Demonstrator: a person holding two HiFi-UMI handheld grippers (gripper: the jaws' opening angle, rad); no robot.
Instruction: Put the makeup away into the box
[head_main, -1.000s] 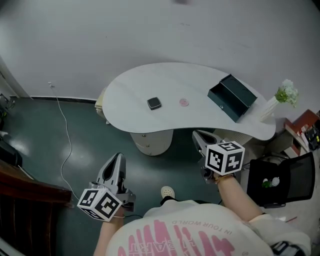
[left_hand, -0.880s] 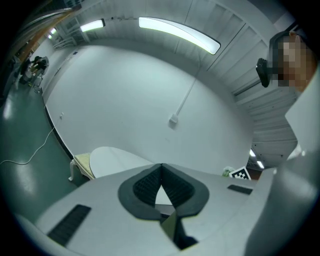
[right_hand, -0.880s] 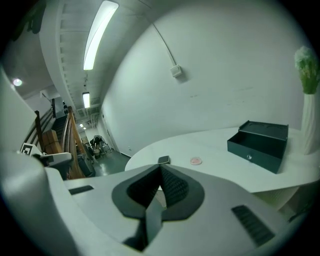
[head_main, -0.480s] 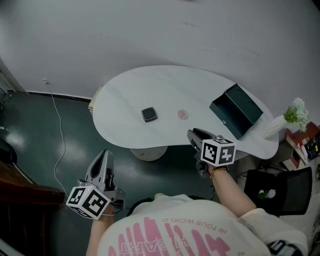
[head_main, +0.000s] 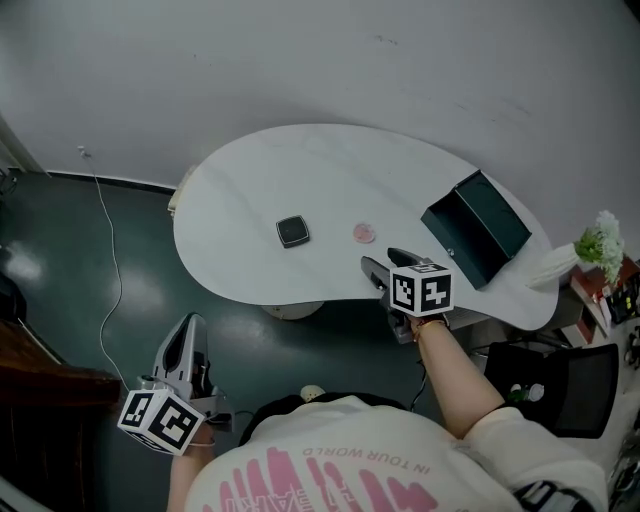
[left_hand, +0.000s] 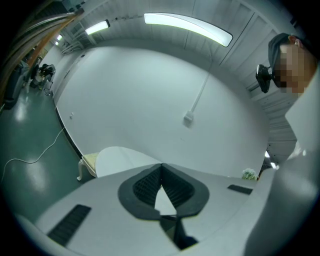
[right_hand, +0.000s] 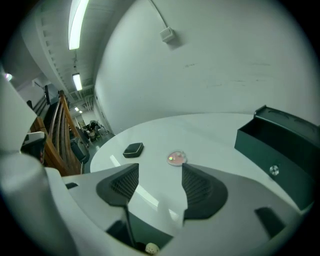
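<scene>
On the white table (head_main: 300, 170) lie a small black square compact (head_main: 292, 231) and a round pink makeup piece (head_main: 364, 233). To their right stands a dark green box (head_main: 477, 228), its lid raised. My right gripper (head_main: 385, 262) hovers at the table's near edge, just short of the pink piece (right_hand: 176, 158) and left of the box (right_hand: 280, 145). Its jaws have just been opening and nothing is between them. The compact (right_hand: 133, 149) lies further left. My left gripper (head_main: 191, 325) hangs low over the floor, away from the table, its pads (left_hand: 150, 182) pressed together and empty.
A white vase of flowers (head_main: 598, 245) stands at the table's right end. A black chair (head_main: 550, 385) sits beyond the table's right side. A cable (head_main: 105, 260) trails across the green floor, and dark wooden steps (head_main: 40, 385) are at the left.
My right gripper has come forward and down to the table's near edge and its jaws have opened. My left gripper has drifted toward the lower left, still shut.
</scene>
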